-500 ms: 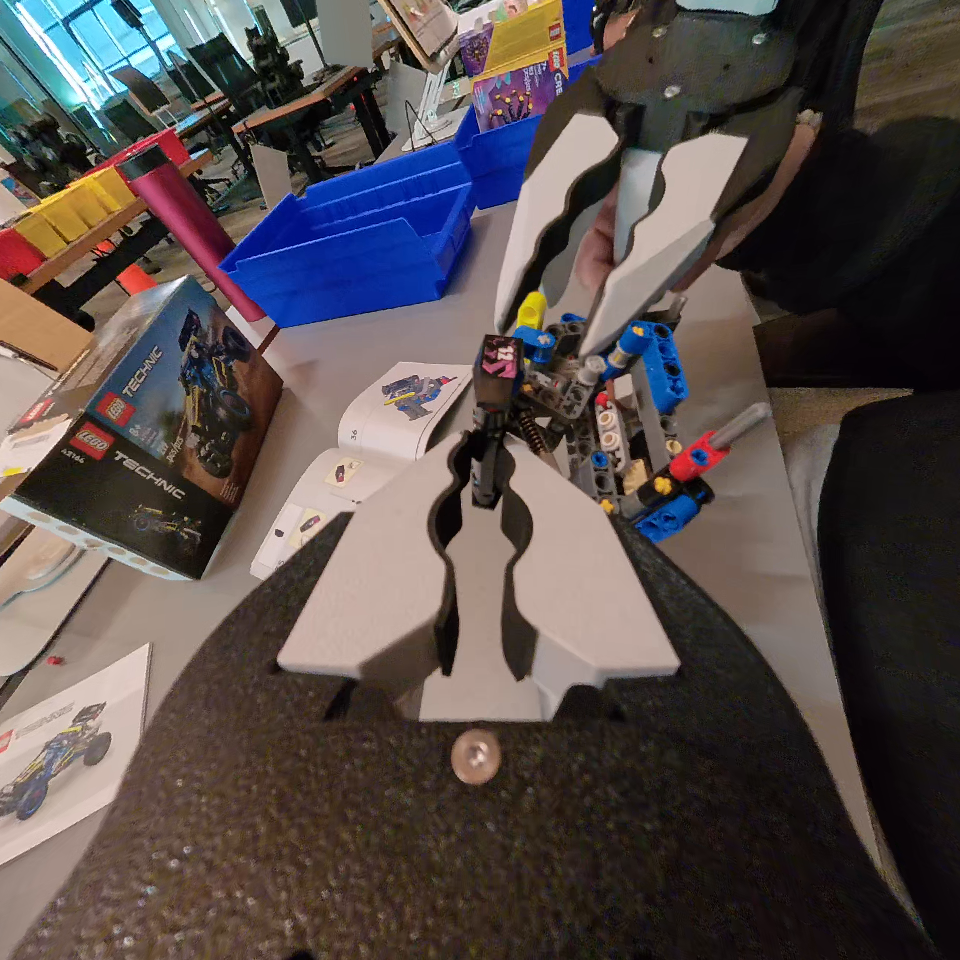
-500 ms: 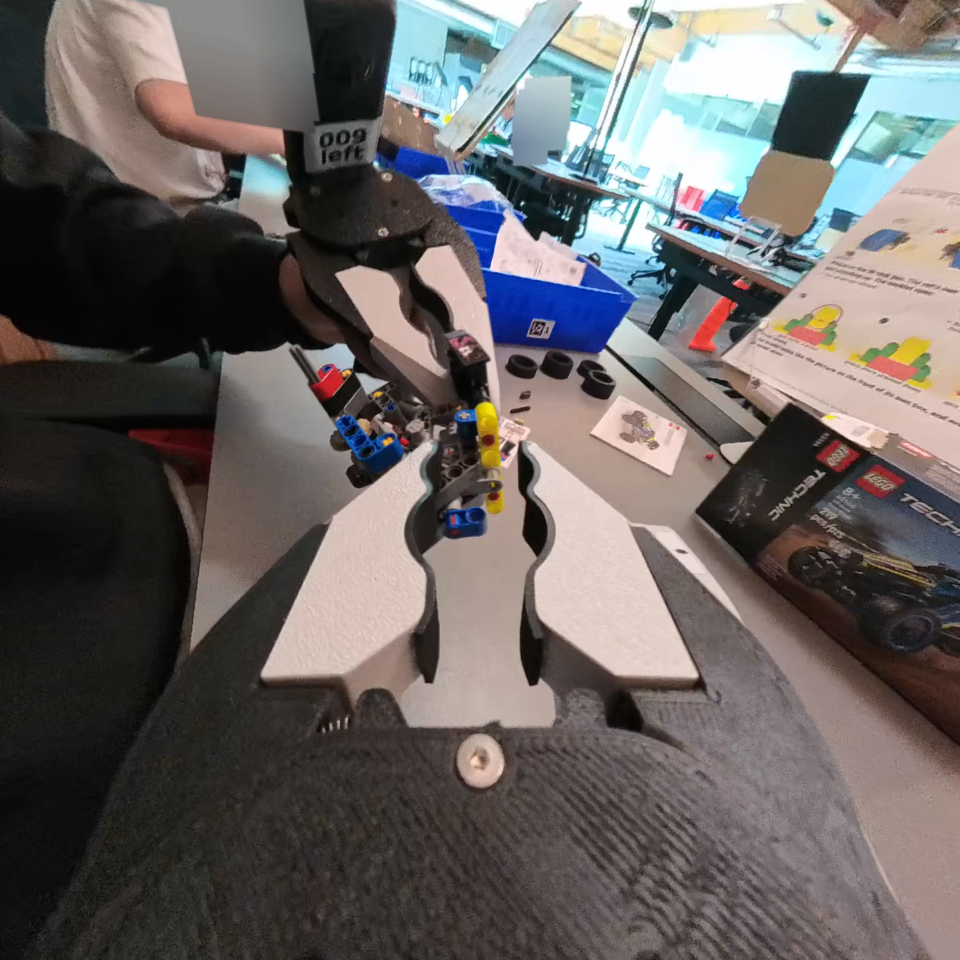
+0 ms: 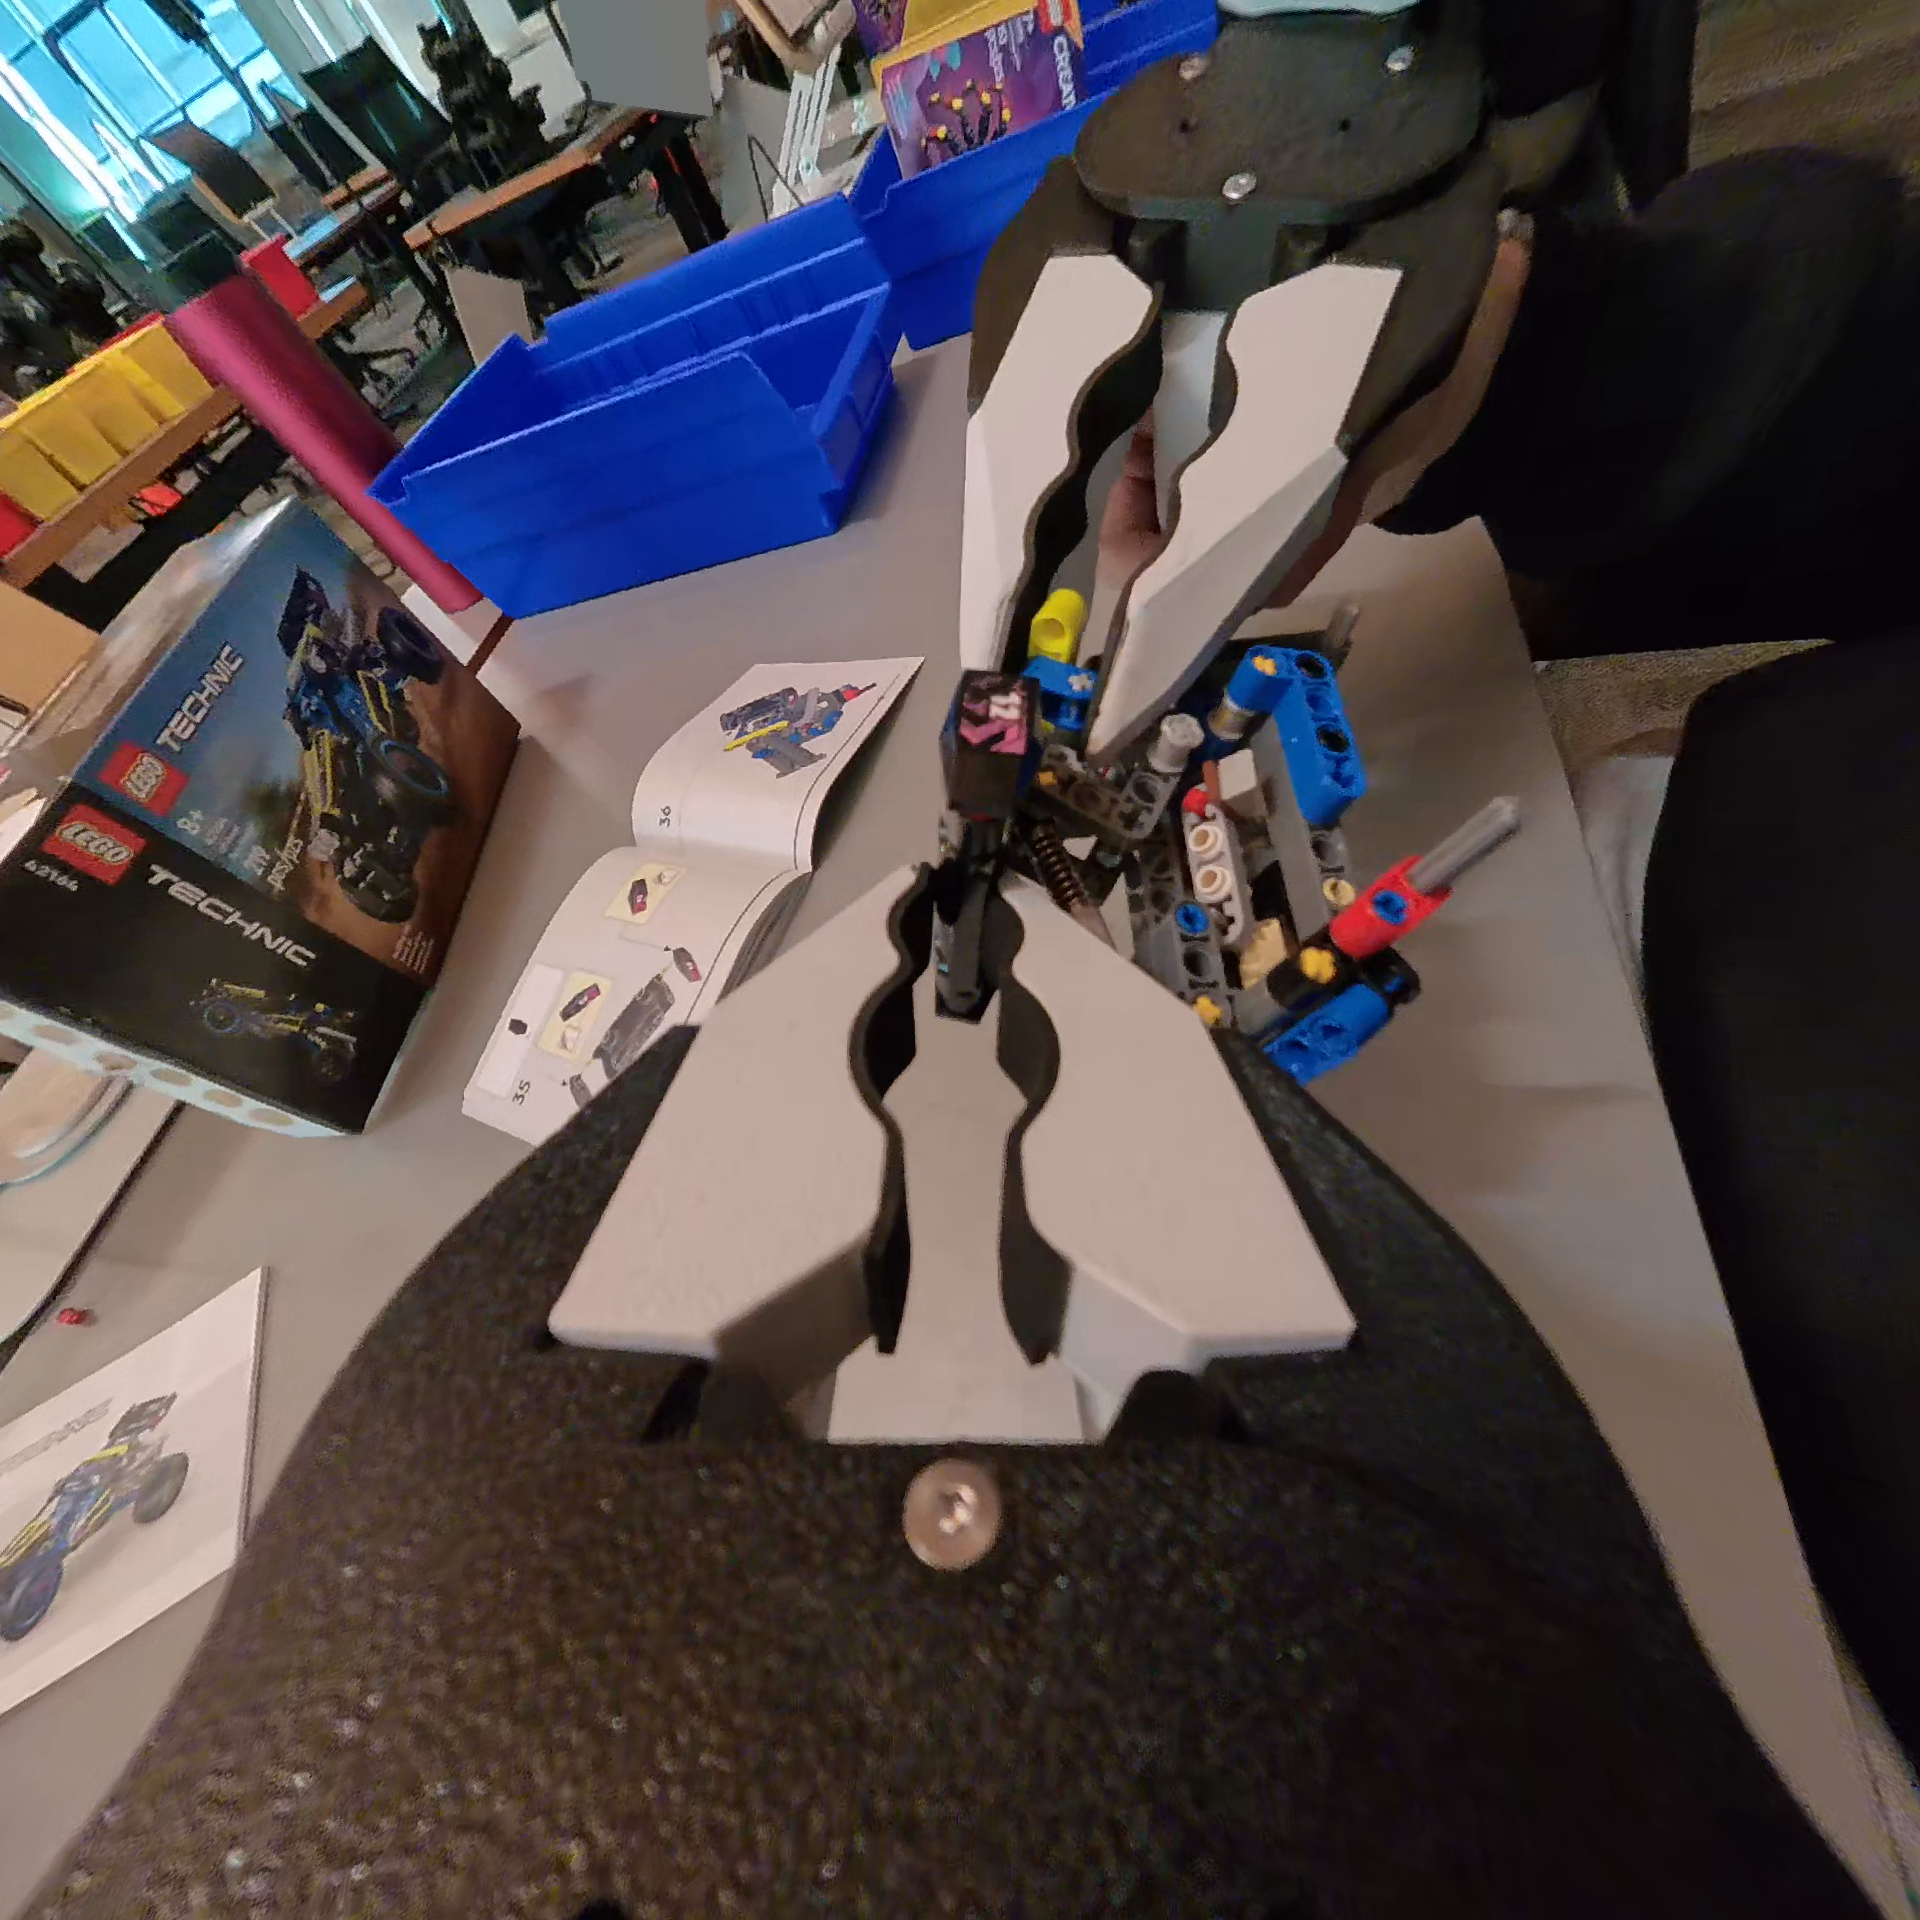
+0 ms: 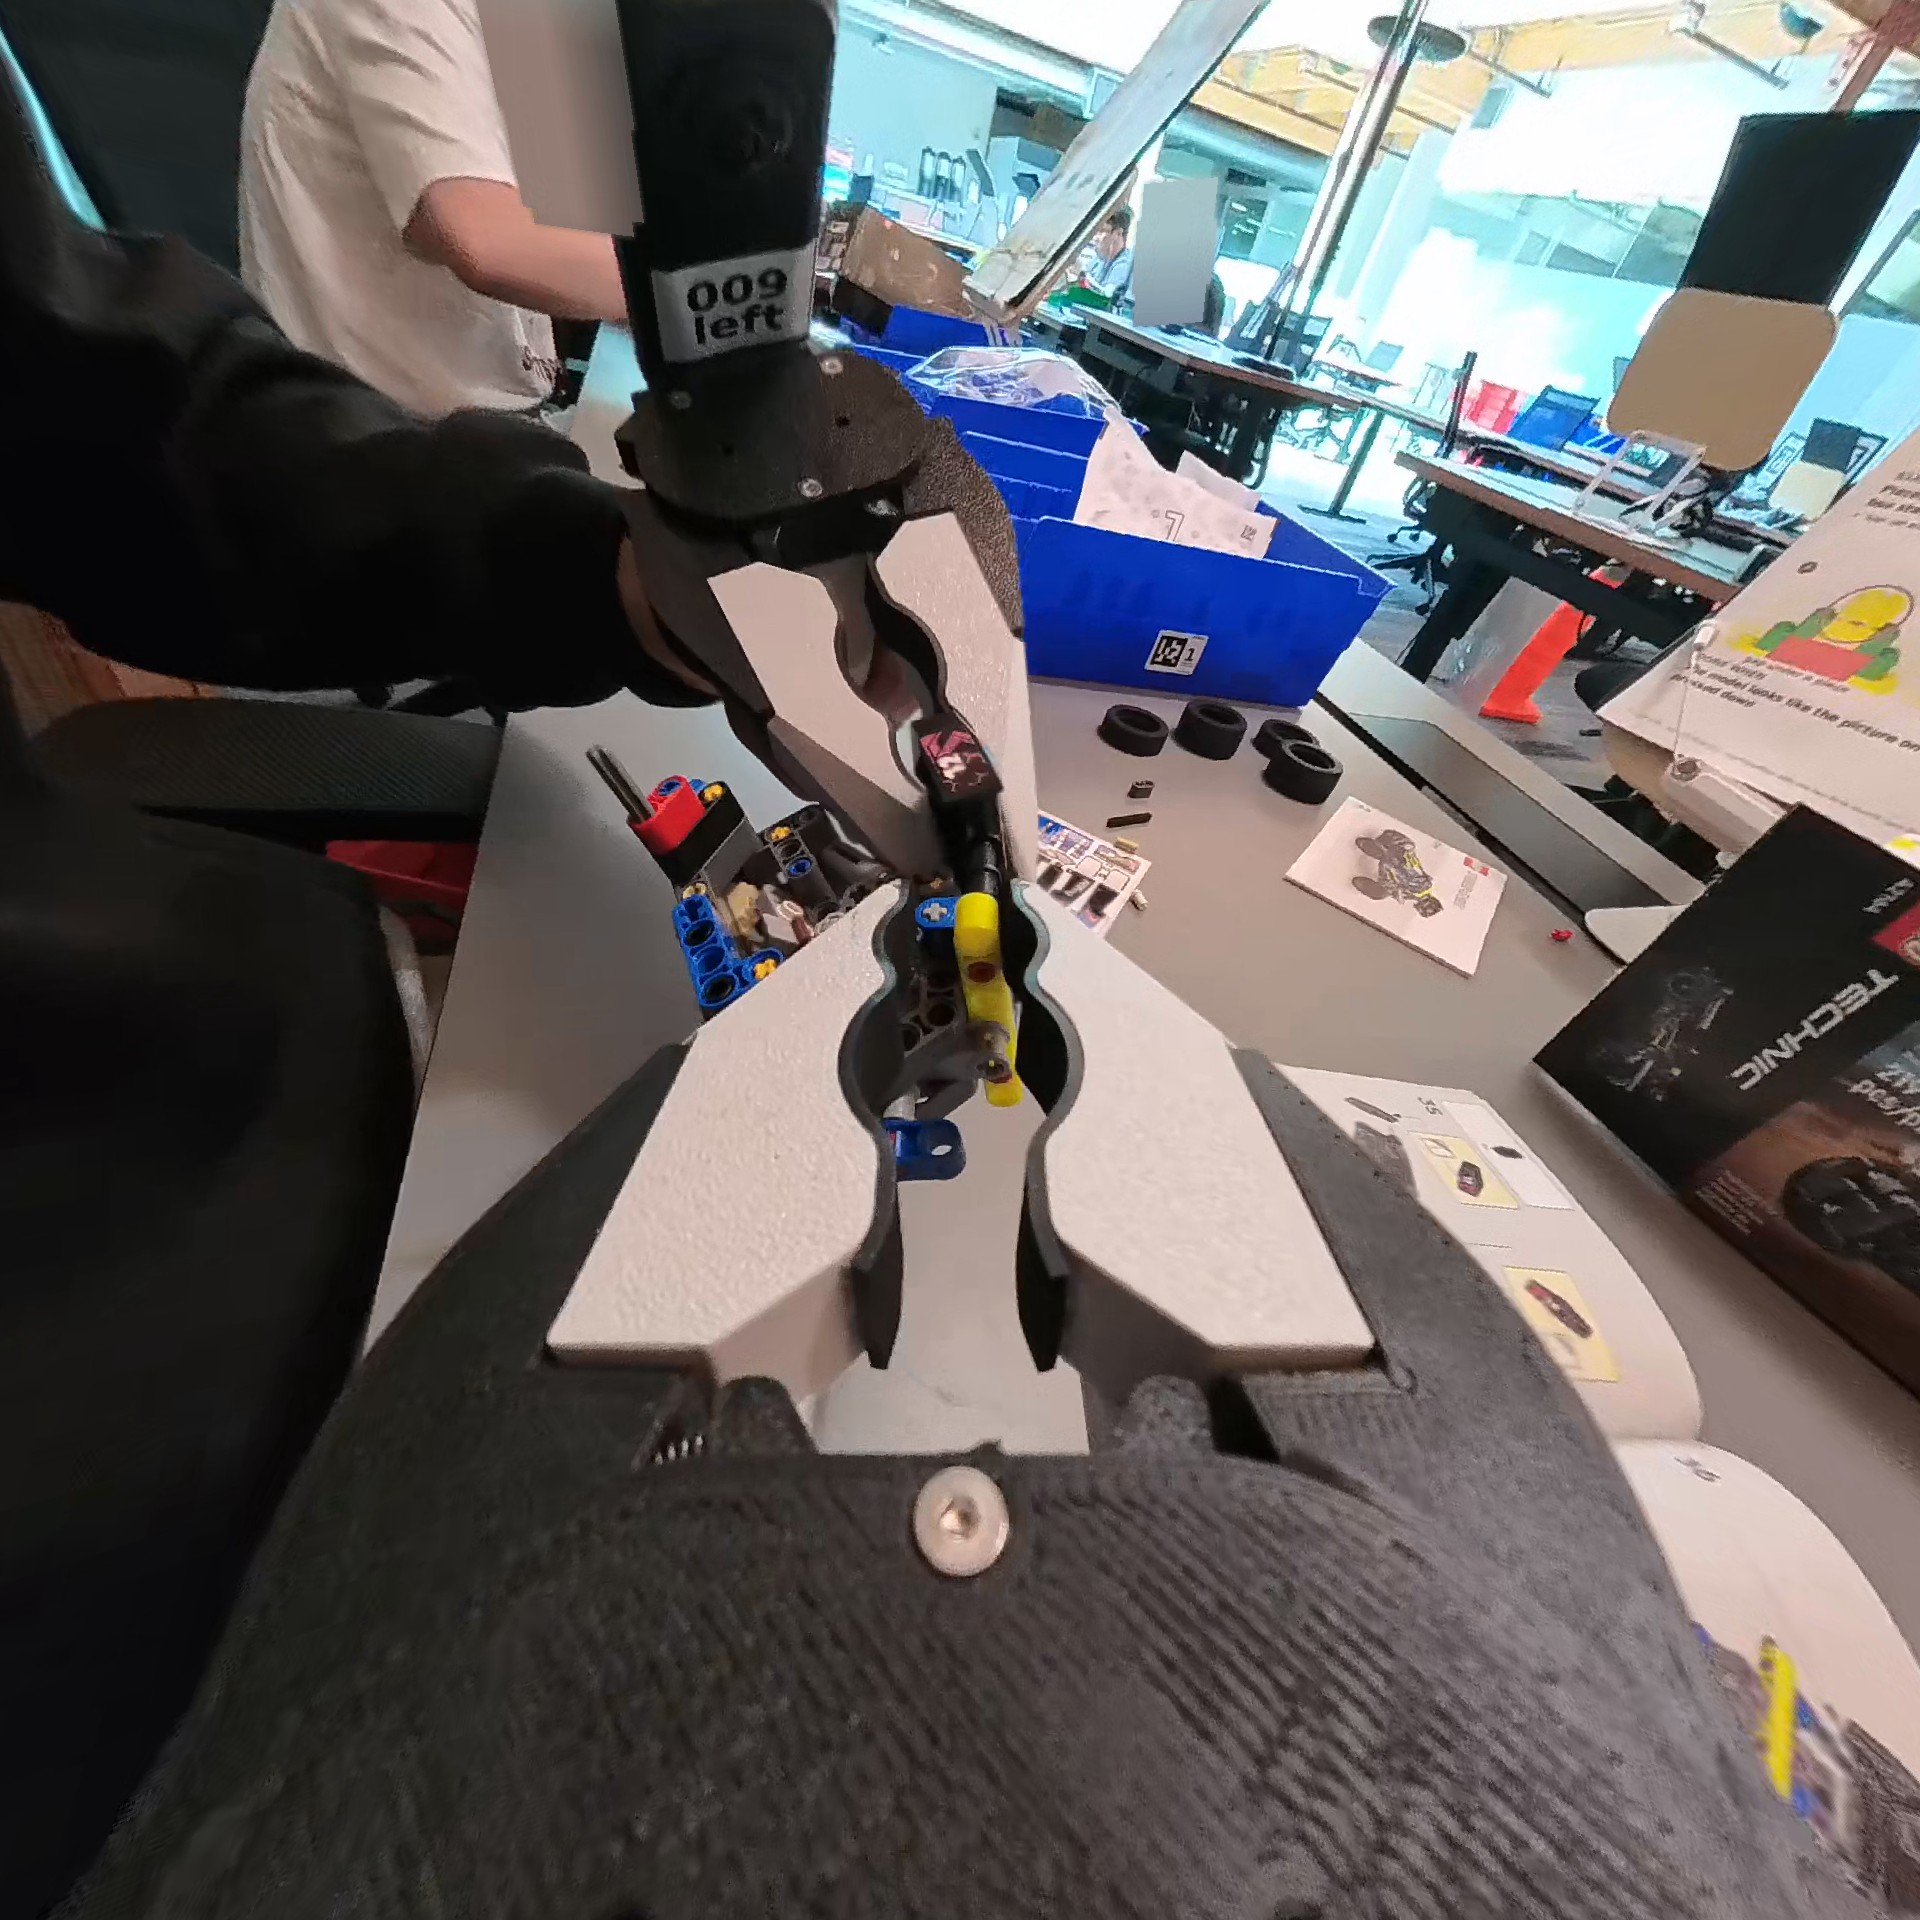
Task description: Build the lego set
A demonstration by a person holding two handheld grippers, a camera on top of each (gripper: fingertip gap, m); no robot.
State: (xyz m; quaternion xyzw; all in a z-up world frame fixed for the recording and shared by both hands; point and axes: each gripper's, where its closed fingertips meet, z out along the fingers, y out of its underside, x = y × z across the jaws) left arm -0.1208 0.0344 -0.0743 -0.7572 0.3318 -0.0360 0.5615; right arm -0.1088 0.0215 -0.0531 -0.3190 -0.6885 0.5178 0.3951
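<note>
Grey fingers of the right gripper (image 4: 961, 904) have been drawn in around the brick model's (image 3: 1226, 831) yellow end (image 4: 977, 966), apparently gripping it, though contact is partly hidden. Its black strut (image 3: 982, 769) is clamped by the left gripper (image 3: 961, 914) over the surface (image 3: 727, 623).

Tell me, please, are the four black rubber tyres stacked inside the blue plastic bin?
No, the four black rubber tyres lie loose on the grey table, in front of the blue plastic bin.

Brick model (image 3: 1226, 831) is seen in blue, grey, yellow, red, black; bins (image 3: 665, 436) blue; tube (image 3: 312, 416) magenta; table (image 3: 644, 644) grey; tyres (image 4: 1216, 727) black.
</note>
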